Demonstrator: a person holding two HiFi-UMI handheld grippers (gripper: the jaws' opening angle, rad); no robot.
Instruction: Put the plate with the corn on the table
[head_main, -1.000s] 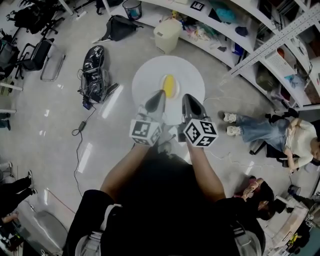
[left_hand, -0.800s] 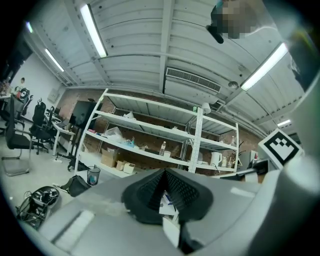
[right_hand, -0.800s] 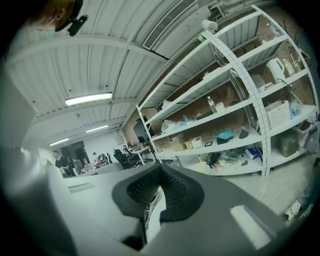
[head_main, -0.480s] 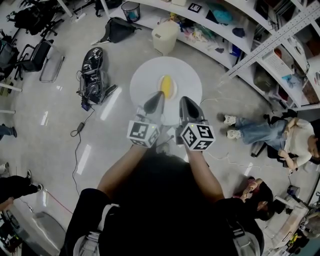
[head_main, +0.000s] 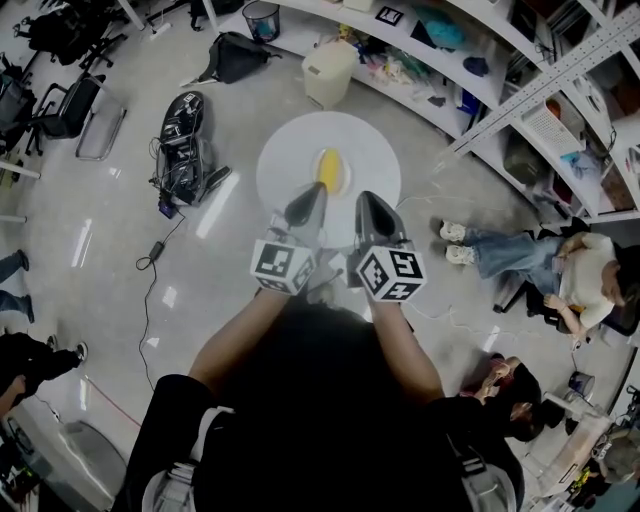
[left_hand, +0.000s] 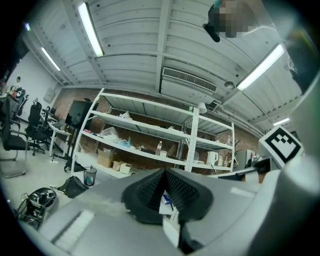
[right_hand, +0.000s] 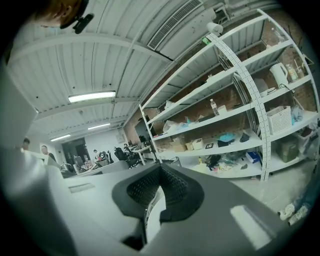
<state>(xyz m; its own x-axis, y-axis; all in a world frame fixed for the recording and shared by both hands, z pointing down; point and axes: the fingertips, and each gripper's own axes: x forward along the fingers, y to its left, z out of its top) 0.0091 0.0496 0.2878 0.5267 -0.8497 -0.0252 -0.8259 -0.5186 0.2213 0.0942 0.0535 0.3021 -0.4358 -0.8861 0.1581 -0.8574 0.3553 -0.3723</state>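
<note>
One plate (head_main: 290, 155), one corn (head_main: 329, 170); left gripper (head_main: 314, 192), right gripper (head_main: 366, 200) clamping rim.

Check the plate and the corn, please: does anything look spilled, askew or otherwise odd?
Nothing is spilled: the corn lies near the middle of the plate. One thing stands out: the left gripper and the right gripper both pinch only its near rim, so the plate juts out over the floor, unsupported on its far side.

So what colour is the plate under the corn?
Plain white; the plate shows best in the head view.
</note>
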